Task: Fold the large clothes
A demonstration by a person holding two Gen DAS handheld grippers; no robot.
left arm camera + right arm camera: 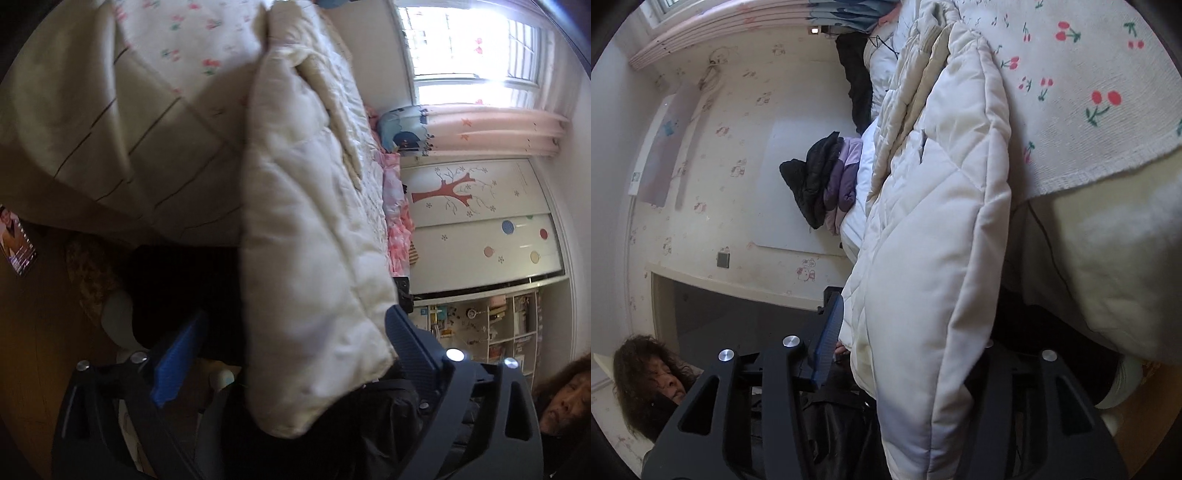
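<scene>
— Between the left tongs (291, 354), what hangs?

— One end of the cream quilted coat (314, 258). Both blue pads (175, 365) stand wide, clear of the cloth on either side, so nothing is pinched.

— And the right tongs (908, 350)?

— Parted too. The same coat (934, 229) droops between them; one blue pad (827, 343) sits just beside the fabric, while the other finger is hidden behind it, so contact there cannot be told.

— Where does the coat lie?

— Draped over the bed's edge onto the cherry-print sheet (1078, 88).

— Farther off?

— Black and purple jackets (827, 177) are piled on the bed; beyond are a wardrobe with a tree picture (472, 206) and a bright window (476, 48).
</scene>
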